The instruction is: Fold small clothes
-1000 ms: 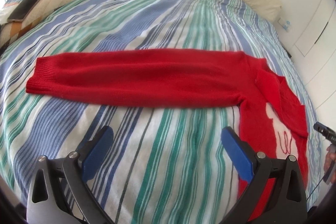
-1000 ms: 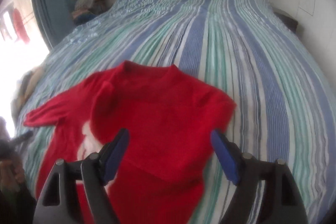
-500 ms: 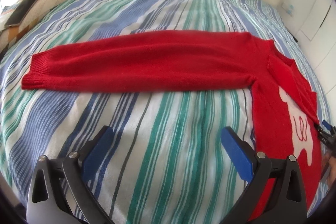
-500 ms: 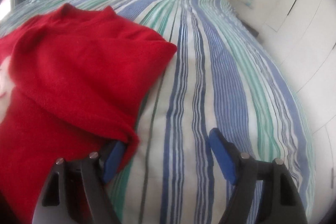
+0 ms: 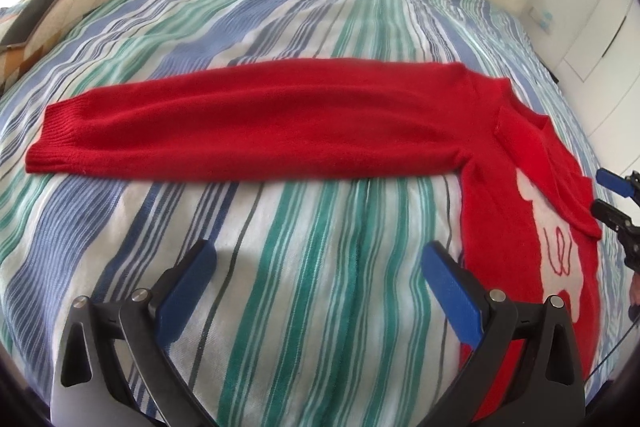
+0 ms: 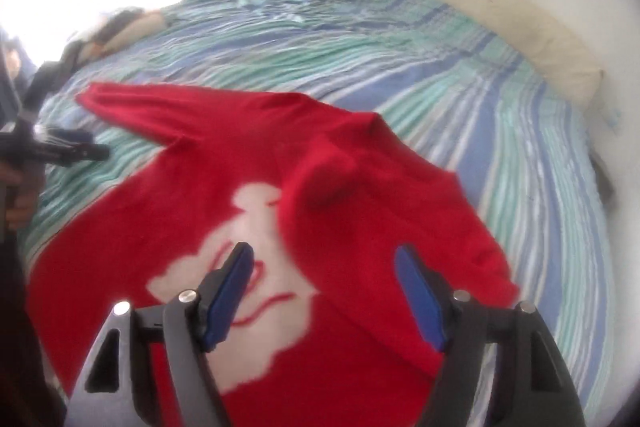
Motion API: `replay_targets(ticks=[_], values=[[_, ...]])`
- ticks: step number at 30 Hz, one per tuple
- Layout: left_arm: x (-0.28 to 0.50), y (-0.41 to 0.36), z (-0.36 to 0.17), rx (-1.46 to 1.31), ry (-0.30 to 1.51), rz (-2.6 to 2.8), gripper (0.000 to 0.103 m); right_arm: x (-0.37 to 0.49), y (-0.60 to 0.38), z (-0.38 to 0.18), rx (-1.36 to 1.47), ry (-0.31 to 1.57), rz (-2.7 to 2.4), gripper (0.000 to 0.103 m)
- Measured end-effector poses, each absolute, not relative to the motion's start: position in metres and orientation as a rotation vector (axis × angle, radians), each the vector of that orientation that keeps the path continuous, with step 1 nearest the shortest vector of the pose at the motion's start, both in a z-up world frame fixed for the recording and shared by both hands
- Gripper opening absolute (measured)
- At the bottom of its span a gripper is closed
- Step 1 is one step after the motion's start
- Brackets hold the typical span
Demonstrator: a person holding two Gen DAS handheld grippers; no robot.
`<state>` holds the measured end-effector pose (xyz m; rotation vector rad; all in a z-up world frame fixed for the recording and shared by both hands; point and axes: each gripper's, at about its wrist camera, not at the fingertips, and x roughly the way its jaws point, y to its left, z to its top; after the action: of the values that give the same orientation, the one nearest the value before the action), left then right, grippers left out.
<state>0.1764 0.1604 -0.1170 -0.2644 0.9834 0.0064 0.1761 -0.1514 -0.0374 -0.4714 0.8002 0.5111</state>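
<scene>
In your left wrist view, one red sweater (image 5: 280, 123) lies mid-frame on the striped bed (image 5: 320, 287), one sleeve running left to right; your left claw (image 5: 316, 291) gapes, empty. In your right wrist view, the sweater fills the centre, neck toward upper right; your right claw (image 6: 324, 291) is closing, gripping nothing.

Nothing to read here, no words, labels, brand names or numbers anywhere in either view. The red sweater (image 6: 360, 187) carries a white figure (image 6: 256, 267) with looping red stitched lines across it, but those squiggles spell no letters that can be made out. The striped bedspread (image 5: 320, 27) shows only stripes.
</scene>
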Motion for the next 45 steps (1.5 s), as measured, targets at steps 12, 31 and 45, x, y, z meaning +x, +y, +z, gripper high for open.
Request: replay_targets(ticks=[12, 31, 45], values=[[0.178, 0.178, -0.118, -0.337, 0.993, -0.002, 0.102, 0.280, -0.072, -0.129, -0.574, 0.971, 0.397, 0.010], [0.173, 0.184, -0.116, -0.356, 0.987, 0.012, 0.102, 0.224, -0.243, -0.078, 0.254, 0.997, 0.542, 0.075], [0.175, 0.161, -0.122, -0.208, 1.003, 0.039, 0.102, 0.139, -0.307, -0.094, 0.172, 0.997, 0.347, 0.053]])
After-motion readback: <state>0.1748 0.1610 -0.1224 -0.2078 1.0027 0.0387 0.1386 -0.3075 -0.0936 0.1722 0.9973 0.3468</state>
